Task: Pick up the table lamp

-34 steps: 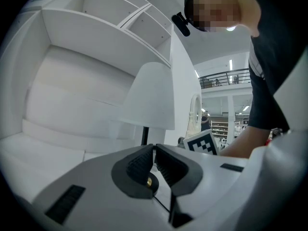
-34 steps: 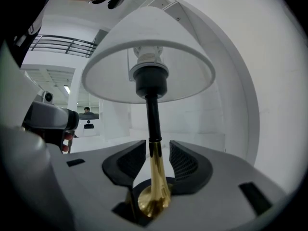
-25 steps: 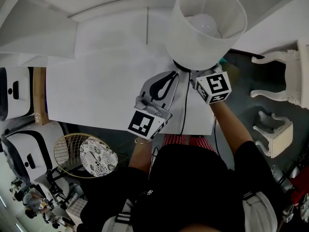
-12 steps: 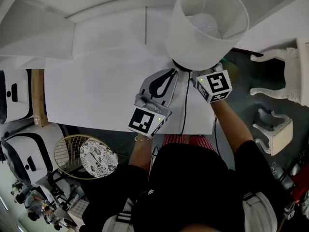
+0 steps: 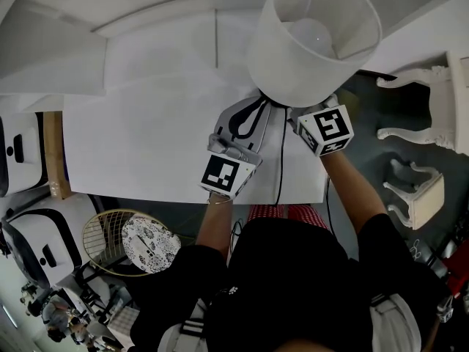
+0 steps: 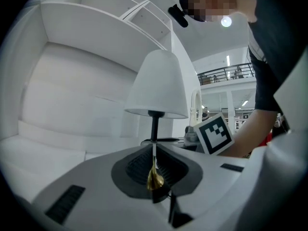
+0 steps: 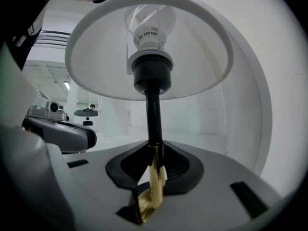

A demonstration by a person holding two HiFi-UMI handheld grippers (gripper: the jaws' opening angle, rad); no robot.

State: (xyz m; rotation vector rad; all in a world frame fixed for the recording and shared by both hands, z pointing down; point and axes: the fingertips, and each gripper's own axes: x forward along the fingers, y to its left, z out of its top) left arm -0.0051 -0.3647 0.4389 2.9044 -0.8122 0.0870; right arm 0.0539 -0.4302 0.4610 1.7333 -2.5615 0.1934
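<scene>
The table lamp (image 5: 315, 39) has a white drum shade, a black stem (image 7: 153, 114) and a gold lower stem (image 7: 155, 177), and stands at the white table's (image 5: 146, 138) right end. My right gripper (image 5: 297, 117) reaches in under the shade. Its jaws have just been closing, and they are now shut on the gold lower stem, as the right gripper view shows. My left gripper (image 5: 253, 108) is shut and holds nothing, just left of the lamp's foot. In the left gripper view the lamp (image 6: 156, 88) stands straight ahead.
A black cord (image 5: 281, 160) runs from the lamp over the table's near edge. White shelves (image 5: 168, 20) rise behind the table. A white chair (image 5: 425, 116) and a stool (image 5: 418, 196) stand on the floor to the right, and a wire basket (image 5: 110, 233) at the lower left.
My left gripper has edged forward towards the lamp's foot. The right gripper stays at the stem under the shade.
</scene>
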